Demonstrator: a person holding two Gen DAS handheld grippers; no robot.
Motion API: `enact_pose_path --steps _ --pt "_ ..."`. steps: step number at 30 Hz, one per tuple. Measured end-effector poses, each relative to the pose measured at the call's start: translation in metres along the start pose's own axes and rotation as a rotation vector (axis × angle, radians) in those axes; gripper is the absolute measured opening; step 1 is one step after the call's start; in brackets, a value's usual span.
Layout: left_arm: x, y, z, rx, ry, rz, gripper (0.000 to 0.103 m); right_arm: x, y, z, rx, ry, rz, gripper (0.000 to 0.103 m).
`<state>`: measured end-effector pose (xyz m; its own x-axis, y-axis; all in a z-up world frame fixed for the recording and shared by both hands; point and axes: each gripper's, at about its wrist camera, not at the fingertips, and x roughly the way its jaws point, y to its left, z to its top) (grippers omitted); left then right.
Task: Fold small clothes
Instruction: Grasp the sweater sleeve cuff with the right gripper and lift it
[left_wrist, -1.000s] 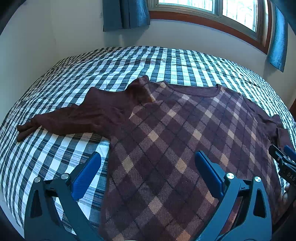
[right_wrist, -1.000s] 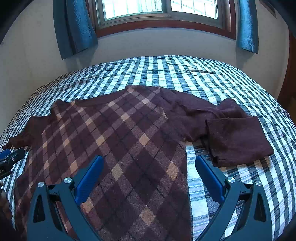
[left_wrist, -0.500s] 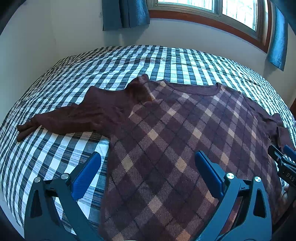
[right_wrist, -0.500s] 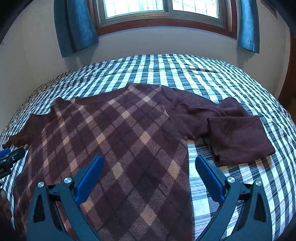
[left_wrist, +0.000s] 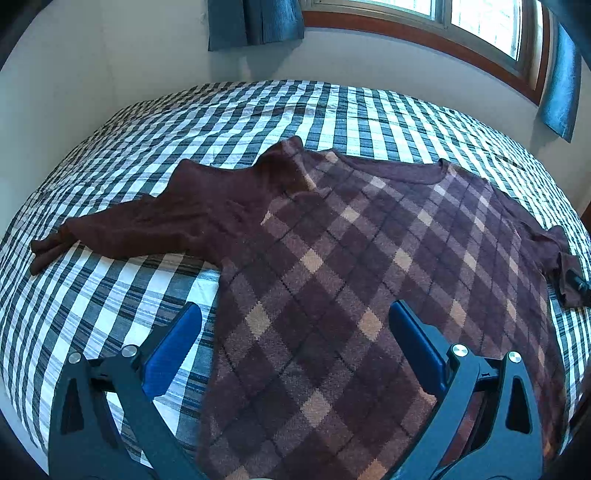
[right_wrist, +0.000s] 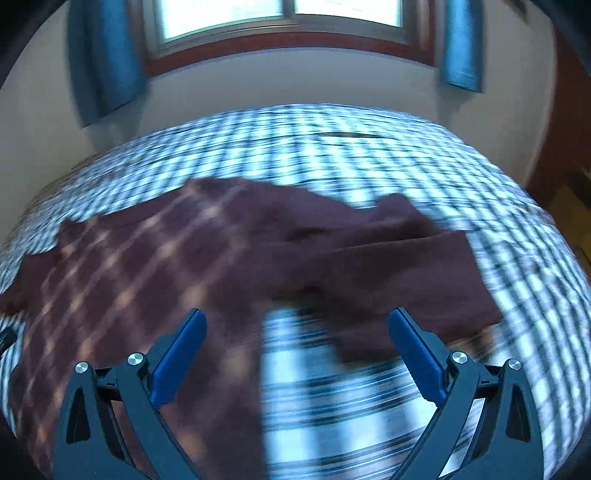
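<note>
A dark maroon sweater with an argyle front (left_wrist: 351, 266) lies flat on the checked bed, neck toward the window. Its left sleeve (left_wrist: 140, 229) stretches out to the left. The right sleeve (right_wrist: 413, 273) is folded back on itself. My left gripper (left_wrist: 295, 325) hovers open above the sweater's lower left part, nothing between its blue pads (left_wrist: 173, 343). My right gripper (right_wrist: 295, 332) is open too, over the sweater's right edge (right_wrist: 155, 280) and the folded sleeve; this view is motion-blurred. The right gripper's tip (left_wrist: 576, 282) shows at the far right of the left wrist view.
The bed carries a blue-and-white checked cover (left_wrist: 110, 295) with bare areas on every side of the sweater. White walls, a wood-framed window (right_wrist: 280, 22) and blue curtains (left_wrist: 255, 18) stand behind the bed. A wooden door or furniture piece (right_wrist: 569, 122) is at the right.
The right gripper has swung quickly to the right, toward the folded sleeve, blurring its view. The left gripper has barely moved. The sweater lies as before.
</note>
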<state>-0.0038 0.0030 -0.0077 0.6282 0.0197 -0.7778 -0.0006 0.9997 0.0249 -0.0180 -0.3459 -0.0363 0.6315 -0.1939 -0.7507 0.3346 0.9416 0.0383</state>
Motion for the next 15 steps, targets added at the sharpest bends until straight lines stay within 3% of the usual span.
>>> enact_pose_path --steps 3,6,12,13,14,15 --pt "0.005 -0.001 -0.001 0.005 0.012 0.003 0.101 0.008 -0.021 0.005 0.006 0.007 -0.062 0.094" --pt "0.010 -0.001 -0.003 0.010 0.029 0.004 0.101 0.020 -0.019 0.006 -0.051 0.047 -0.059 0.076" --pt "0.019 -0.002 -0.005 0.007 0.056 -0.002 0.101 0.033 0.003 0.001 -0.129 0.071 0.017 0.074" --pt "0.020 -0.002 -0.006 0.009 0.057 -0.001 0.101 0.038 0.006 0.000 -0.162 0.081 -0.012 0.068" --pt "0.021 -0.002 -0.006 0.011 0.060 -0.001 0.101 0.041 0.008 -0.001 -0.181 0.095 -0.030 0.054" --pt "0.021 -0.002 -0.006 0.012 0.062 -0.001 0.101 0.045 0.005 -0.002 -0.184 0.122 -0.021 0.019"
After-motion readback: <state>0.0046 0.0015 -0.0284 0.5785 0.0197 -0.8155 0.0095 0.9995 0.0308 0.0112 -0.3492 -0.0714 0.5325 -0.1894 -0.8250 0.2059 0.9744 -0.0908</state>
